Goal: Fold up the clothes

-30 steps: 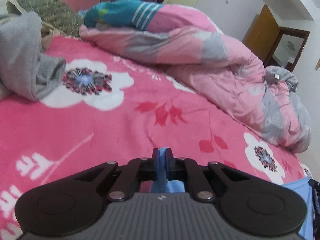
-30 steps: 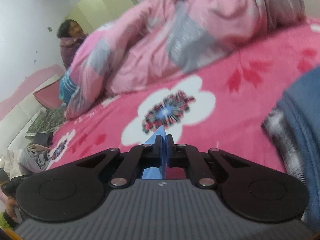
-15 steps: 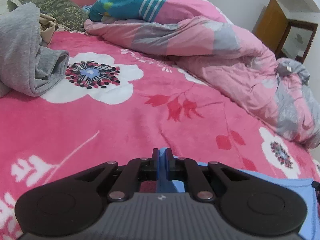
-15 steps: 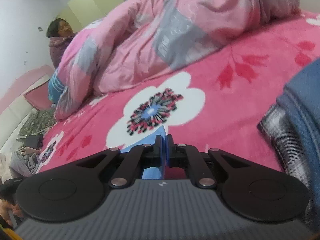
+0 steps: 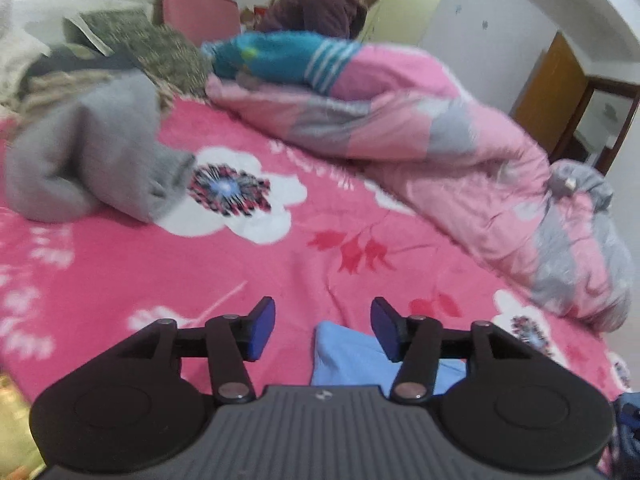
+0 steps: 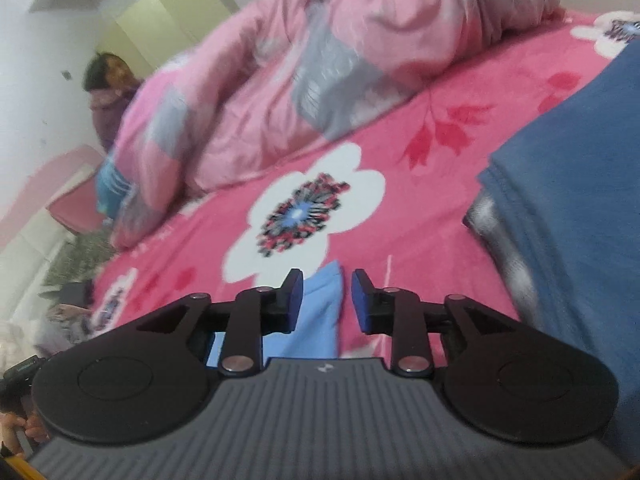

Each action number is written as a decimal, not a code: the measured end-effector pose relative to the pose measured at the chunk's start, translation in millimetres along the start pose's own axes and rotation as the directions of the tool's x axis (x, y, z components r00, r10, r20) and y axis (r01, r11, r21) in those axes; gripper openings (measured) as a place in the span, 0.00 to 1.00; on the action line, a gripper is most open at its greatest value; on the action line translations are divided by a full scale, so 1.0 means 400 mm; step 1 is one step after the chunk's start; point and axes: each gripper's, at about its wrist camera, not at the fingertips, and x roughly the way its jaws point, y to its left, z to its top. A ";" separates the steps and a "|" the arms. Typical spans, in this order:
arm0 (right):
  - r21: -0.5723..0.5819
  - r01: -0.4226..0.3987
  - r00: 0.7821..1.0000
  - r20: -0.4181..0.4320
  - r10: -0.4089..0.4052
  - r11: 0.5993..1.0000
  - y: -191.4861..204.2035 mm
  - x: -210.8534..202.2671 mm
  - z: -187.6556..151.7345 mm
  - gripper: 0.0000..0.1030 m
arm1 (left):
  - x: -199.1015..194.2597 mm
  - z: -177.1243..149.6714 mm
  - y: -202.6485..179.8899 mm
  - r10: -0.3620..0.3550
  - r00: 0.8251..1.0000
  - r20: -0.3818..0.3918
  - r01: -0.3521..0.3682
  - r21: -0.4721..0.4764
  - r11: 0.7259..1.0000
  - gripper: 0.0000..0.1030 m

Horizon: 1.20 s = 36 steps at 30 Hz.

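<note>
Left view, far left: a grey sweatshirt (image 5: 92,160) heaped on my pink floral bedspread (image 5: 120,272), one cuff lying against a white flower print. Behind it, patterned pillows (image 5: 152,52) near the headboard. Centre foreground: my left gripper (image 5: 323,330), jaws spreading, pads well apart and pressing on nothing. The light blue garment (image 5: 352,360) lies on the spread below them, its corner peaking between the pads, nearer the right-hand one and partly hidden behind it; no pad squeezes it. Back centre, a person in a dark purple jacket (image 5: 320,4) beyond the bed. Right of that, a bunched pink and grey quilt (image 5: 440,128) runs down the far side of the bed, a teal striped piece at its top end. Right view, left edge: the same person (image 6: 106,96), blurred, with the quilt (image 6: 280,92) across the top. Centre: my right gripper (image 6: 327,302), jaws opening, a narrower gap; the blue garment's (image 6: 320,320) corner stands up in that gap close to the left-hand pad, whether touching I cannot tell. Right edge: a dark blue garment (image 6: 580,200) lying over a plaid one (image 6: 500,232).
</note>
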 end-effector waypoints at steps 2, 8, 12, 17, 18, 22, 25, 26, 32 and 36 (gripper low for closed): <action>0.005 -0.019 1.000 0.011 0.019 1.000 0.005 -0.076 -0.014 0.31 | -0.084 -0.007 0.007 -0.007 1.000 0.021 0.008 -0.002 1.000 0.63; 0.015 -0.062 0.998 0.032 0.062 0.998 0.031 -0.267 -0.096 0.48 | -0.269 -0.120 0.040 -0.042 0.999 -0.009 0.041 -0.053 0.998 0.65; 0.076 -0.096 0.995 0.013 0.095 0.992 0.043 -0.326 -0.179 0.56 | -0.319 -0.251 0.061 -0.079 0.995 -0.065 0.072 -0.107 0.992 0.72; 0.068 -0.047 0.995 -0.086 0.053 0.997 0.087 -0.304 -0.279 0.57 | -0.330 -0.388 0.080 -0.043 0.990 -0.133 0.029 -0.105 0.994 0.73; 0.062 -0.044 0.993 -0.105 0.051 0.997 0.100 -0.294 -0.293 0.57 | -0.334 -0.401 0.085 -0.033 0.991 -0.130 0.020 -0.095 0.995 0.73; 0.058 -0.051 0.991 -0.125 0.058 0.997 0.140 -0.265 -0.317 0.57 | -0.347 -0.423 0.095 -0.005 0.996 -0.085 0.002 -0.031 1.000 0.73; 0.077 -0.062 0.989 -0.133 0.071 0.995 0.159 -0.259 -0.327 0.57 | -0.350 -0.416 0.092 -0.018 1.000 -0.025 0.019 0.033 0.999 0.71; 0.065 -0.067 0.987 -0.142 0.075 0.996 0.171 -0.257 -0.333 0.57 | -0.347 -0.413 0.091 -0.024 1.000 -0.019 0.025 0.051 0.998 0.68; -0.019 -0.042 0.985 -0.167 0.039 0.999 0.224 -0.244 -0.360 0.57 | -0.291 -0.403 0.101 -0.105 0.994 -0.035 0.107 0.068 0.992 0.48; 0.007 -0.003 0.988 -0.153 0.005 1.000 0.207 -0.247 -0.352 0.57 | -0.255 -0.397 0.136 -0.156 0.987 -0.046 0.154 -0.027 0.988 0.39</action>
